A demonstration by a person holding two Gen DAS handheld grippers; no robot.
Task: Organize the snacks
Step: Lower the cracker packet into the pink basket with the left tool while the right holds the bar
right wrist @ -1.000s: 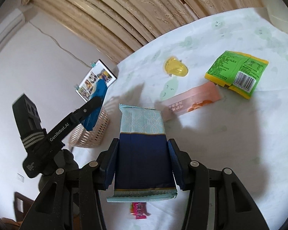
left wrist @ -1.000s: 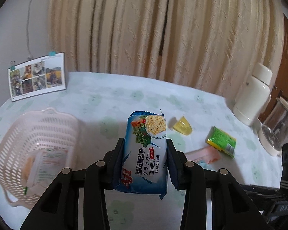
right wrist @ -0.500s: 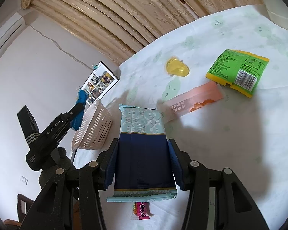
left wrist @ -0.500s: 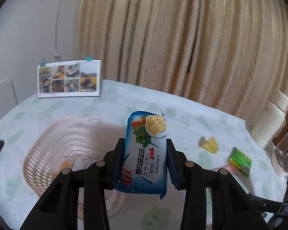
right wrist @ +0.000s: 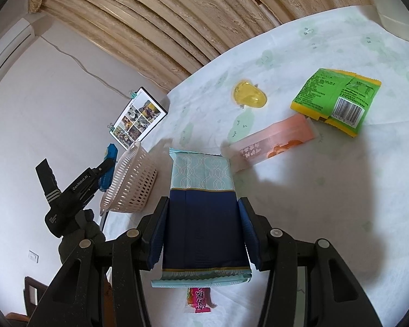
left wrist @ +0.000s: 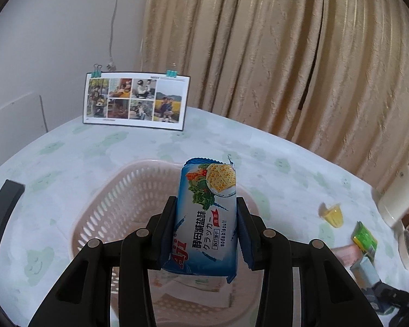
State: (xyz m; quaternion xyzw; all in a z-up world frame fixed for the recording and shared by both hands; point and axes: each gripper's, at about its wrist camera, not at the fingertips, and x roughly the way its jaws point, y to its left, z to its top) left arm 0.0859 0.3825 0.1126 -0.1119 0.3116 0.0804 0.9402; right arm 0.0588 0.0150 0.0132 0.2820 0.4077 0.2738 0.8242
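Observation:
My left gripper point(left wrist: 205, 218) is shut on a blue soda biscuit pack point(left wrist: 207, 226) and holds it upright right above the pink lattice basket point(left wrist: 109, 207), which holds a pale packet point(left wrist: 204, 283) at its bottom. My right gripper point(right wrist: 203, 218) is shut on a navy and pale-teal snack packet point(right wrist: 203, 207) above the tablecloth. In the right wrist view the basket point(right wrist: 131, 179) stands at the table's left edge, with the left gripper point(right wrist: 106, 169) and its blue pack over it.
A yellow jelly cup point(right wrist: 249, 98), a green snack bag point(right wrist: 336, 100), a pink wrapper point(right wrist: 272, 141) and a small pink candy point(right wrist: 200, 299) lie on the white tablecloth. A photo card point(left wrist: 135, 100) stands at the back. A black flat object point(left wrist: 2, 215) lies left; a cream flask point(left wrist: 400, 199) stands right.
The left gripper carried the biscuit pack leftward until the basket came to lie directly beneath it. The right gripper kept its hold on the packet and shifted little.

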